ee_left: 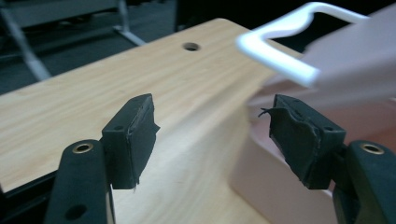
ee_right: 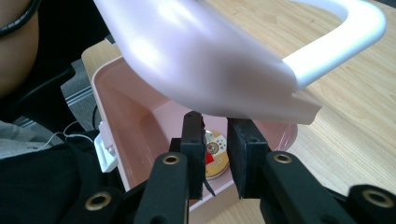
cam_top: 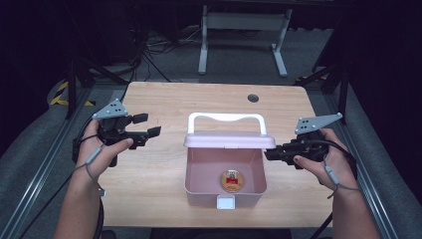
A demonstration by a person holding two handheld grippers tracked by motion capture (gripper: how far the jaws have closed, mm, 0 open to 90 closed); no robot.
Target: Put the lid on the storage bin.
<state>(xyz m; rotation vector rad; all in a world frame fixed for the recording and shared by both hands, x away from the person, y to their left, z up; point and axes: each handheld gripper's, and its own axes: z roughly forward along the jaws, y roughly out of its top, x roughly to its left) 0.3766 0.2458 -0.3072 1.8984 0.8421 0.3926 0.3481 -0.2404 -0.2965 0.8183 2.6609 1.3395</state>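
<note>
Pink lidded box open on the wooden table, a gripper at each side of it.

Nearest the person, the white latch (cam_top: 225,201) sits on the front wall of the pink box (cam_top: 196,174), and inside on the box's floor lies a small round gold-and-red tin (cam_top: 232,180). Behind the tin, the pink lid (cam_top: 229,141) stands raised, its white handle (cam_top: 226,118) beyond it. The right gripper (cam_top: 269,155) is at the box's right side, jaws drawn almost together just under the lid's edge; whether the pads (ee_right: 194,135) touch it cannot be told. The left gripper (cam_top: 148,127) is well left of the box, its jaws spread wide with nothing between them. Beyond the box, the wooden table (cam_top: 164,102) has a round hole (cam_top: 253,98).
</note>
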